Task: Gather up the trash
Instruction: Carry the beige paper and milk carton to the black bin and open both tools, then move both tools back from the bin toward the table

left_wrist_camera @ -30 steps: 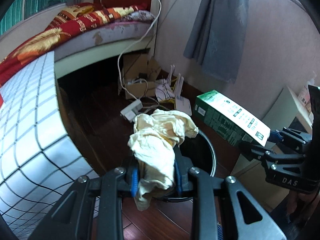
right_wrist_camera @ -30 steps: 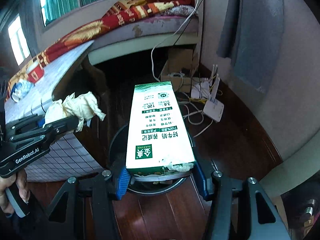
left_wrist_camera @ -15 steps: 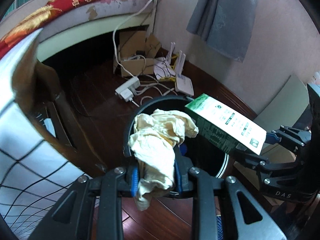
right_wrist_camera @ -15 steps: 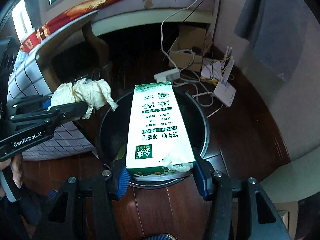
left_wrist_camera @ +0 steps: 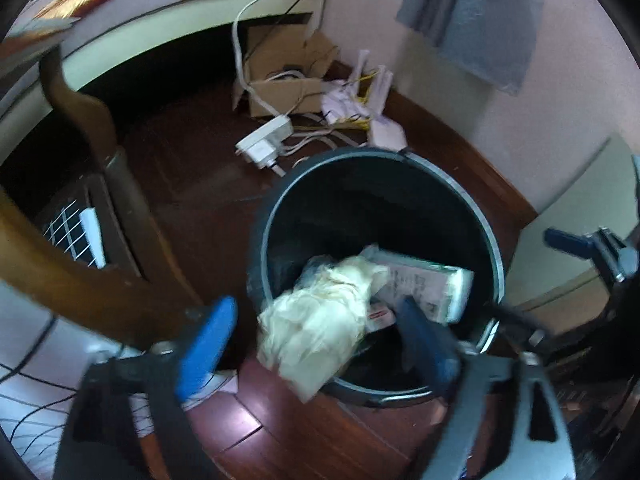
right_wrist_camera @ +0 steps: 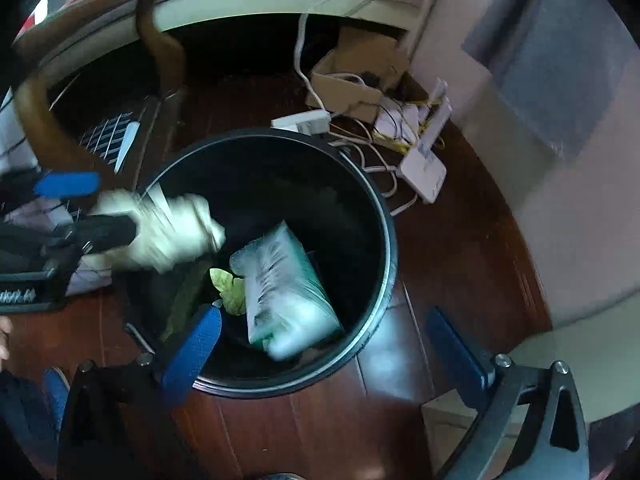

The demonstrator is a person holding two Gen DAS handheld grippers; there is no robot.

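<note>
A black round trash bin (left_wrist_camera: 494,248) (right_wrist_camera: 390,248) stands on the dark wood floor. My left gripper (left_wrist_camera: 316,320) is open over its near rim; the crumpled cream tissue (left_wrist_camera: 320,328) is loose between the spread fingers, blurred, at the rim. It also shows in the right wrist view (right_wrist_camera: 160,236) beside the left gripper's fingers (right_wrist_camera: 68,184). My right gripper (right_wrist_camera: 324,336) is open above the bin. The green-and-white milk carton (right_wrist_camera: 284,292) (left_wrist_camera: 424,284) is inside the bin, blurred, beside a green leaf (right_wrist_camera: 230,286).
A power strip (left_wrist_camera: 264,144), white cables, a router (right_wrist_camera: 424,172) and a cardboard box (left_wrist_camera: 288,80) lie on the floor behind the bin. A wooden table leg (left_wrist_camera: 80,108) and checked cloth are at left. A pale cabinet (left_wrist_camera: 568,232) stands right.
Both grippers have opened over the bin. The milk carton has dropped from the right gripper into the bin. The tissue has left the left gripper's grip and is falling at the rim.
</note>
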